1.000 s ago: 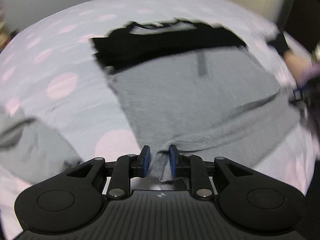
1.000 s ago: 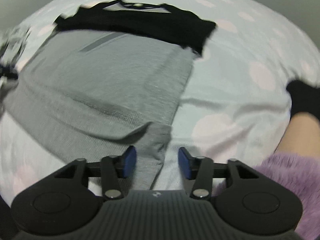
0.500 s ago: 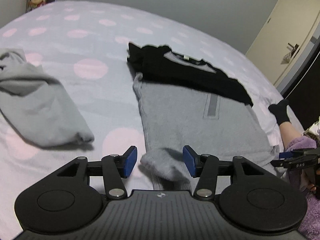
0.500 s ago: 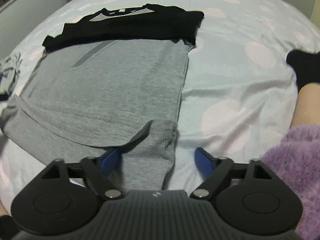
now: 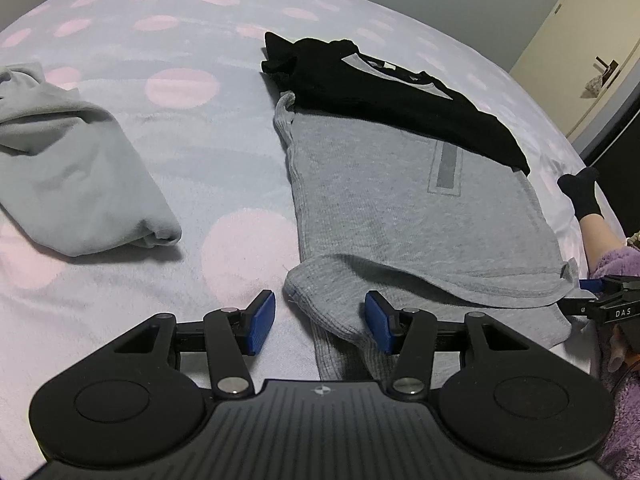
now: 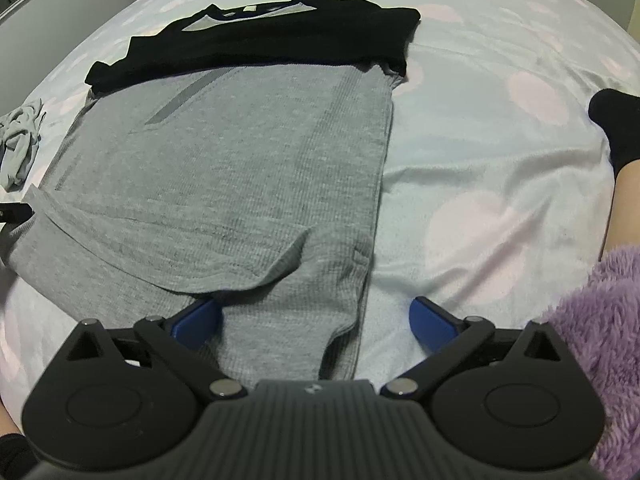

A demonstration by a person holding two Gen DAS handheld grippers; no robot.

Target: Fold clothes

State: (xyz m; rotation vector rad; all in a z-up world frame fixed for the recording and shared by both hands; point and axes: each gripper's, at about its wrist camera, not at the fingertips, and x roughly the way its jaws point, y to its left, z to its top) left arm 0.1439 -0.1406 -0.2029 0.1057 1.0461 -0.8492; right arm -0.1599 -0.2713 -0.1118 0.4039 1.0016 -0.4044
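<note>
A grey shirt (image 5: 420, 208) (image 6: 240, 152) lies flat on the bed, with black cloth (image 5: 384, 96) (image 6: 260, 36) across its far end. Its near hem is folded back onto the body. My left gripper (image 5: 320, 316) is open over the shirt's near left corner, which lies loose between the blue pads. My right gripper (image 6: 316, 316) sits over the near right corner with its jaws opening wide; the cloth lies between them, unpressed. The right gripper (image 5: 600, 300) also shows at the right edge of the left wrist view.
The bed sheet (image 5: 180, 140) is pale with pink dots. A crumpled grey garment (image 5: 80, 184) (image 6: 20, 140) lies to the left. A person's leg in a black sock (image 5: 582, 192) (image 6: 616, 128) rests at the right. A purple fluffy sleeve (image 6: 600, 340) is near my right gripper.
Both grippers have opened and let go of the grey shirt's near hem, which now lies on the bed. Both views have rolled and steadied.
</note>
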